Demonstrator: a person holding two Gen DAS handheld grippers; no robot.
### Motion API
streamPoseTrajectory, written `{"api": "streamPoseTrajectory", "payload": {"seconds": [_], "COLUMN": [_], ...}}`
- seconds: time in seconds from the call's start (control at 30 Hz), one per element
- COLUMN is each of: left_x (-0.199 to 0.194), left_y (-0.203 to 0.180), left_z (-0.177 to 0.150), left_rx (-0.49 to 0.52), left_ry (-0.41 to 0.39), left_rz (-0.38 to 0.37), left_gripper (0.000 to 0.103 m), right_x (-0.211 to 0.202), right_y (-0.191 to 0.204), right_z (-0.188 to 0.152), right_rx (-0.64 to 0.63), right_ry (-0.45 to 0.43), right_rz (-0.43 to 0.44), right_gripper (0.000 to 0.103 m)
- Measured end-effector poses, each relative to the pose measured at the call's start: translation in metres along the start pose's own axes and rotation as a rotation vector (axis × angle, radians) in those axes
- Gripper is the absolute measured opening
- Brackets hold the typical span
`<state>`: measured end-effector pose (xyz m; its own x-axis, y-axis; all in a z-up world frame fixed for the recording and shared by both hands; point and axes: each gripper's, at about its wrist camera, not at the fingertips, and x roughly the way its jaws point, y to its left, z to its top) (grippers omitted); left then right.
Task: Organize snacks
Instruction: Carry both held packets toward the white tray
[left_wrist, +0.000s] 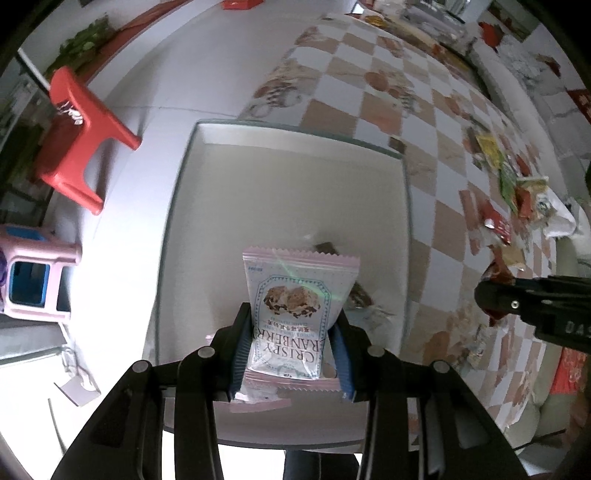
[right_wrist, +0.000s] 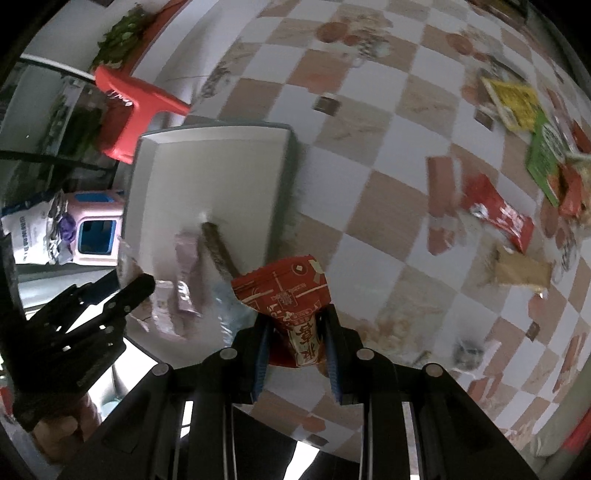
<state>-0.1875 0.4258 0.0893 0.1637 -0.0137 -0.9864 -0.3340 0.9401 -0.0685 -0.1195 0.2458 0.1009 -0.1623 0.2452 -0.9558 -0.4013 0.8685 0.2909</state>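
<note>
- Far left in the left wrist view, a pink stool (left_wrist: 35, 273) with a blue opening sits on the floor, and above it a red stool (left_wrist: 83, 138) stands tilted.
- Moving in: the grey tray (left_wrist: 284, 140) fills the middle, resting at the edge of the checkered tablecloth (left_wrist: 436, 122).
- The left gripper (left_wrist: 291, 354) has its blue-padded jaws pressed against both sides of a pink cranberry crisp packet (left_wrist: 295, 310), which it holds upright above the tray's near end.
- Just behind that packet, a brown snack bar (left_wrist: 327, 247) lies on the tray floor, with another dark wrapper (left_wrist: 360, 295) beside it.
- Over on the right, a loose spread of snack packets (left_wrist: 513, 188) is scattered across the cloth.
- Right wrist view now: the right gripper (right_wrist: 295, 354) is pinching a red snack pouch (right_wrist: 284, 291) by its lower end, and the pouch is crumpled between the pads.
- That pouch hangs over the tray's right rim, close to the brown bar inside.
- Further right, a red wrapper (right_wrist: 502, 214), a tan packet (right_wrist: 521, 273), and yellow (right_wrist: 511, 99) and green (right_wrist: 545, 158) packets lie on the cloth, well apart from the tray.
</note>
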Motion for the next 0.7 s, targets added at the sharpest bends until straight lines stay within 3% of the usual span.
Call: {"api": "streamPoseTrajectory", "payload": {"seconds": [0.7], "left_x": [0.032], "left_y": [0.022], "left_z": [-0.011], "left_rx": [-0.019], "left_ry": [0.098], "left_rz": [-0.001], "left_gripper": [0.045], "right_x": [0.046], "right_y": [0.076], "right_z": [0.043], "right_rx": [-0.125], "right_ry": [0.095], "right_rz": [0.001], "right_gripper": [0.028]}}
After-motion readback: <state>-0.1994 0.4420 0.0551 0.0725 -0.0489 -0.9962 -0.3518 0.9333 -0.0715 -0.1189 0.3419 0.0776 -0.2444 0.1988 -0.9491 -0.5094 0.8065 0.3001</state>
